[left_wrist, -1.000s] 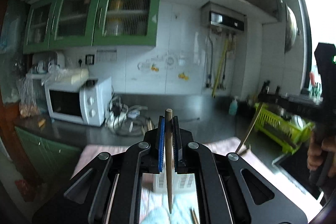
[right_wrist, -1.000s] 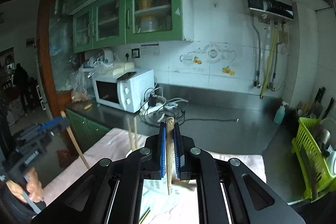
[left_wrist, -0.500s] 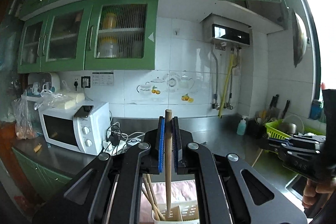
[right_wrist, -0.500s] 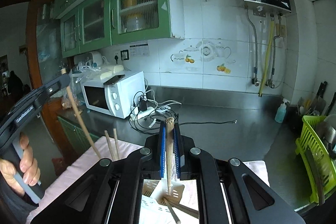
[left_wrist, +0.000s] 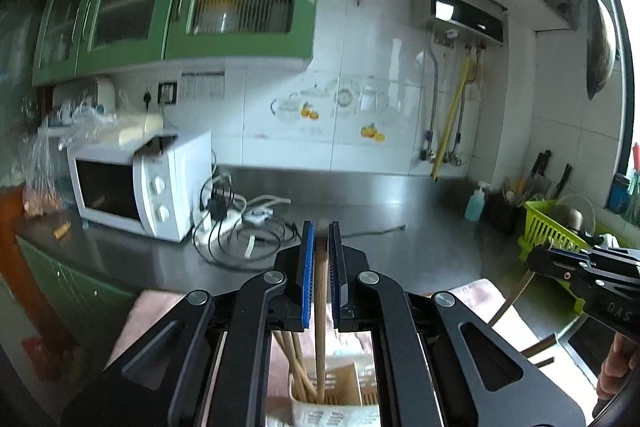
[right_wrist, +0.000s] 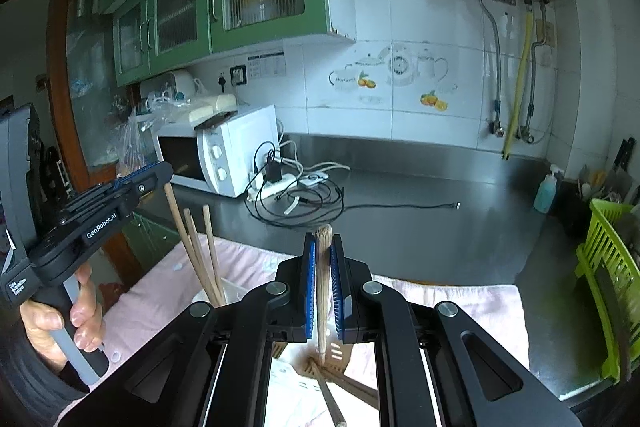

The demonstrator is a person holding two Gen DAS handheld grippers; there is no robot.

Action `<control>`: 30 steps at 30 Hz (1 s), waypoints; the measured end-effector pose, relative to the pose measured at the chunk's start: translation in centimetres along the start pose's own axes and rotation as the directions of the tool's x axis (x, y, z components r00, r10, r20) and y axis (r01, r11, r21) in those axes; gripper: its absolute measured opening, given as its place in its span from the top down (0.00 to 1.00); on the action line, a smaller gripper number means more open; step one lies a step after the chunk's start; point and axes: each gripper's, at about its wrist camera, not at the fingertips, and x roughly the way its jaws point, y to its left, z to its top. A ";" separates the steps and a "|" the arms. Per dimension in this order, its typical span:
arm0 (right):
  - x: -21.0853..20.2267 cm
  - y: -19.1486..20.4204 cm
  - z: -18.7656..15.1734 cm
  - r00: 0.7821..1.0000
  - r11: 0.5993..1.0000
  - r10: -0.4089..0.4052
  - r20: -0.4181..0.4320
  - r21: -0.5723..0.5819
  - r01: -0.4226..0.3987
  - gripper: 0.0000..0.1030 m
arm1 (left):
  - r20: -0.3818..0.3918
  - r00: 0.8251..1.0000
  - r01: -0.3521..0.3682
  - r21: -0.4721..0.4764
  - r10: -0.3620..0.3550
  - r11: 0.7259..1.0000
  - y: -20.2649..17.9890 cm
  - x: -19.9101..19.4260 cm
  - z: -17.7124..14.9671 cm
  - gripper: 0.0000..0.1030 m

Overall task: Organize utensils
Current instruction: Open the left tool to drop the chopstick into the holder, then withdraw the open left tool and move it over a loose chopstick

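Wooden chopstick (left_wrist: 319,307): upright, lower end down in white perforated holder (left_wrist: 332,413) beside several other chopsticks (left_wrist: 296,367) leaning left. Second chopstick (right_wrist: 322,291): pale, near vertical, tip down just above loose chopsticks (right_wrist: 336,393) lying crossed on white cloth (right_wrist: 292,399). Holder stands on pink towel (right_wrist: 248,267).

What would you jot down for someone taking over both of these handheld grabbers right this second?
Left gripper: jaws shut on a wooden chopstick, its lower end already down in the white slotted plastic holder beside other chopsticks.
Right gripper: jaws shut on a second wooden chopstick, hanging above loose chopsticks on the pink cloth.
Done: several sticks in the holder.
Left: release the left stick, bring the right one over, then collect the loose ones.
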 end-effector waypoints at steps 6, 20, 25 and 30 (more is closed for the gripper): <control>-0.9 0.5 -0.5 0.999 0.999 -0.037 0.008 -0.030 0.038 0.67 | -0.022 1.000 0.001 -0.022 -0.001 1.000 0.7 -1.0 -0.9 0.92; -10.2 2.9 -7.7 1.000 0.999 -0.028 0.006 -0.041 0.028 0.47 | -0.026 0.999 -0.034 -0.049 0.033 0.998 2.7 -12.9 -5.6 0.40; -12.7 5.2 -13.8 0.998 0.999 0.020 -0.053 -0.036 -0.022 0.41 | -0.008 0.993 -0.116 0.017 0.116 0.993 2.6 -18.2 -9.1 0.17; -13.7 7.9 -20.0 0.993 0.997 0.005 -0.115 -0.075 -0.014 0.34 | -0.031 0.987 -0.154 0.044 0.155 0.987 2.8 -22.1 -12.7 0.07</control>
